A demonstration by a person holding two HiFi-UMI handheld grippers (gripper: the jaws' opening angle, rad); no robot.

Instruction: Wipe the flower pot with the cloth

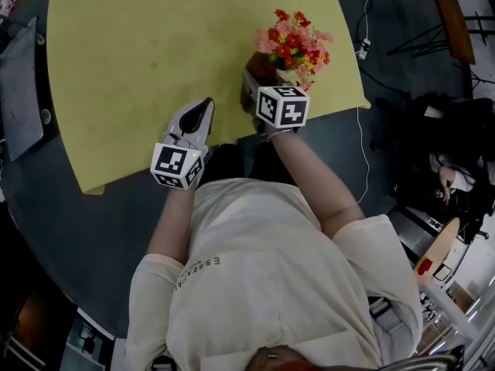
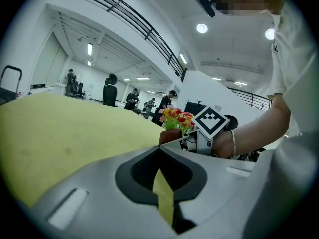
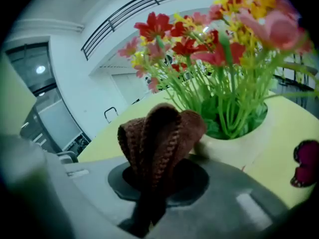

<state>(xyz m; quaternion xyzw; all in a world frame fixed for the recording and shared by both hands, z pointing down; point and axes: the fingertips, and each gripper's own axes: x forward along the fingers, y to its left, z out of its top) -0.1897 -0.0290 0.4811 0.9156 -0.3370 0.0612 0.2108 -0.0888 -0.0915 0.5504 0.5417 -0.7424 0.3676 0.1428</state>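
My R gripper (image 3: 158,180) clenches the brown cloth (image 3: 159,133), bunched just beside the flower pot (image 3: 234,146) w/ red-yellow flowers (image 3: 199,39). L gripper (image 2: 162,176) is clamped shut, empty, over the yellow tabletop (image 2: 60,133).

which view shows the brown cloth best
Right gripper view: the brown knitted cloth fills the middle, bunched in the right claw. The head view shows a brown sliver; the left gripper view a tiny patch.
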